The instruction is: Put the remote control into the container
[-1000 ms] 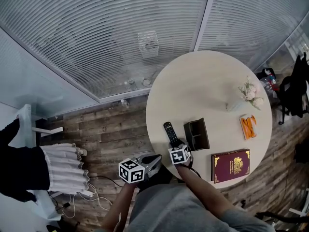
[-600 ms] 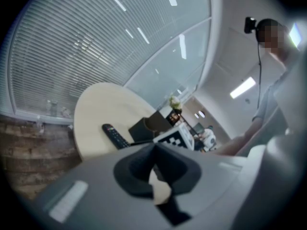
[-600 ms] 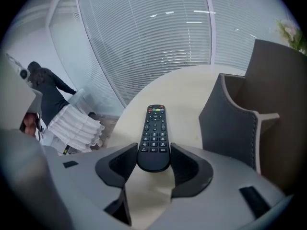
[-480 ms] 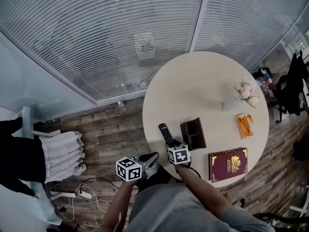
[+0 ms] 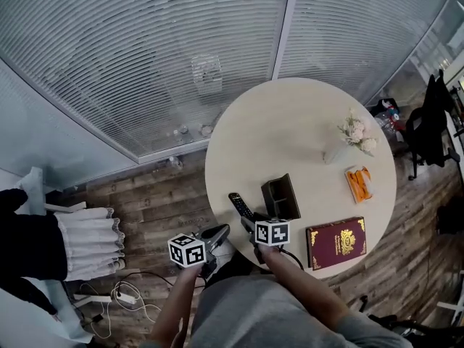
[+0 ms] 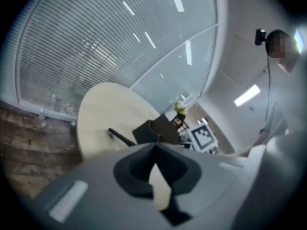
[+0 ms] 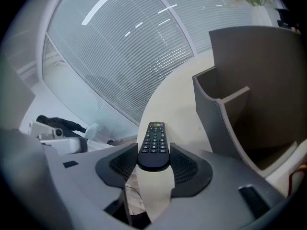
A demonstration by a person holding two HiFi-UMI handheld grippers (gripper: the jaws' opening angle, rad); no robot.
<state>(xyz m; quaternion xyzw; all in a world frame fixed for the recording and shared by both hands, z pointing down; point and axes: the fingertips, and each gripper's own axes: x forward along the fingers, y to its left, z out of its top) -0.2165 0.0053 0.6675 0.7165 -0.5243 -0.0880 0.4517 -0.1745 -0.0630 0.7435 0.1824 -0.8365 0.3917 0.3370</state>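
We have the remote control (image 7: 154,145) clamped in our right gripper (image 7: 154,164), now lifted off the table (image 5: 290,129); the container (image 7: 240,104) waits just beside; our left gripper (image 6: 154,148) is closed, empty.

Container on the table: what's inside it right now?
Only a divider shows inside the container; what is in view looks empty. Its near wall hides part of the floor. The remote control is outside, in the right gripper.
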